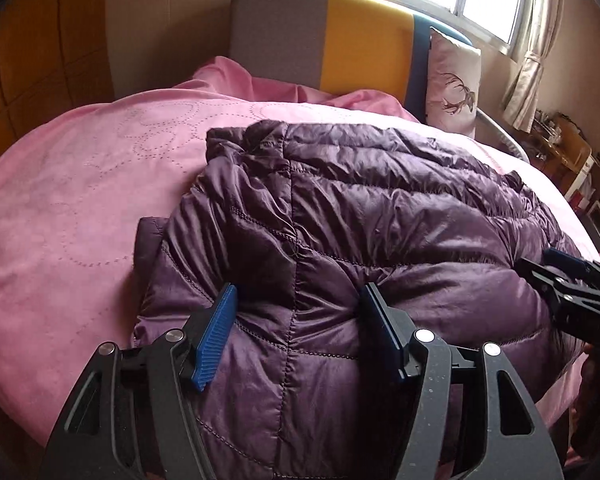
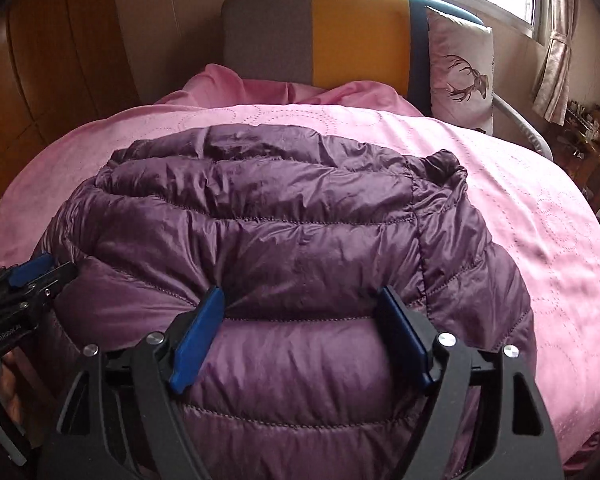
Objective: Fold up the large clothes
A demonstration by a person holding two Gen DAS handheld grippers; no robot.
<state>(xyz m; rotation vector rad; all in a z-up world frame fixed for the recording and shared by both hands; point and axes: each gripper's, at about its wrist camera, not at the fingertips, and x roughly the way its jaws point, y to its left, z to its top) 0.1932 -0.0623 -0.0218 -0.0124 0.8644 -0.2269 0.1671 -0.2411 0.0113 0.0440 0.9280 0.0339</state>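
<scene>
The left gripper [image 1: 300, 320] is wide open, its blue pads [image 1: 216, 336] pressing down on the near edge of a puffy purple jacket [image 1: 360, 220], but it pinches nothing. Just to the right, the right gripper [image 2: 304, 320] is wide open too and sits on the same near edge the same way. The jacket lies folded in a heap on a pink bed cover [image 2: 520, 220], and far behind it stand a grey and yellow headboard [image 2: 320, 32] and a deer pillow [image 2: 460, 68].

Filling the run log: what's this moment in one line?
stage: mid-fold | purple down jacket on pink bedspread | left gripper open, astride near edge | right gripper open, same
</scene>
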